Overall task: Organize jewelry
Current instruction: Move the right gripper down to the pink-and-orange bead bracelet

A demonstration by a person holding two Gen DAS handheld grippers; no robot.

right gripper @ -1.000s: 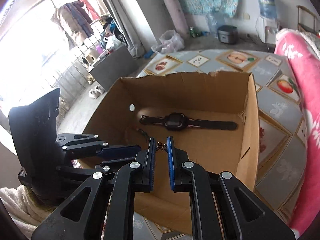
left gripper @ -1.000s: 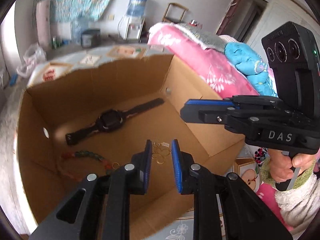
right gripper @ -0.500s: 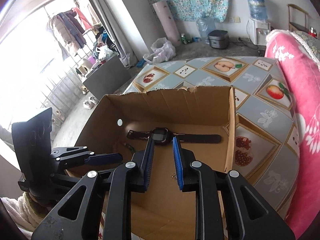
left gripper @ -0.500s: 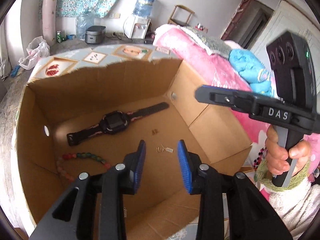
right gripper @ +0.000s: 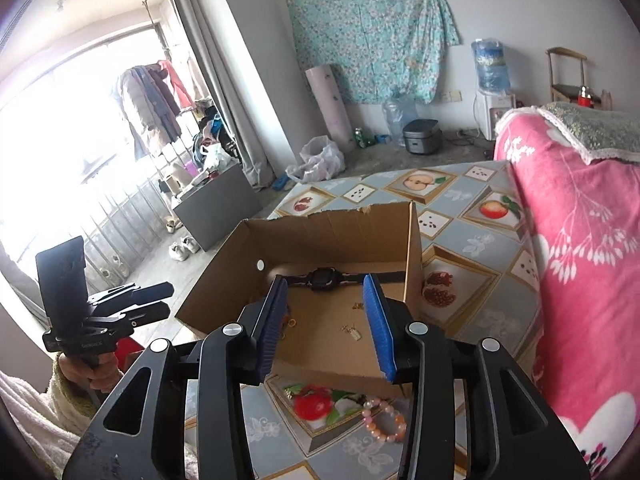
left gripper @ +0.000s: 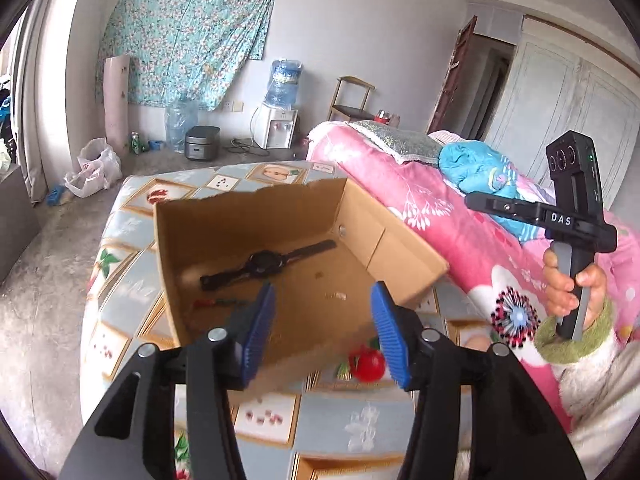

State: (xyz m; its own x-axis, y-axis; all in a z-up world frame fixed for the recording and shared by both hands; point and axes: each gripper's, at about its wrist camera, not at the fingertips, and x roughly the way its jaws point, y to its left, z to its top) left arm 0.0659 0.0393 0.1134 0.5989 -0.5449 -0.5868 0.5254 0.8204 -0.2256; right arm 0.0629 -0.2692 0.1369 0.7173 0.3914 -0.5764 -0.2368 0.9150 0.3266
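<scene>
Both grippers, left (left gripper: 322,330) & right (right gripper: 326,322), jaws just been opening, about half apart, nothing btwn; earrings (right gripper: 351,330) lying in box (right gripper: 332,228), pink bracelet (right gripper: 384,420) waiting outside.

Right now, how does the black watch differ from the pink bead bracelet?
The black watch lies inside the cardboard box, near its far wall; the pink bead bracelet lies outside, on the fruit-print cover in front of the box. The watch is stretched out straight with its strap flat; the bracelet is a closed ring. The watch is dark and solid; the bracelet is pale pink and orange beads. Neither is held by a gripper.
</scene>
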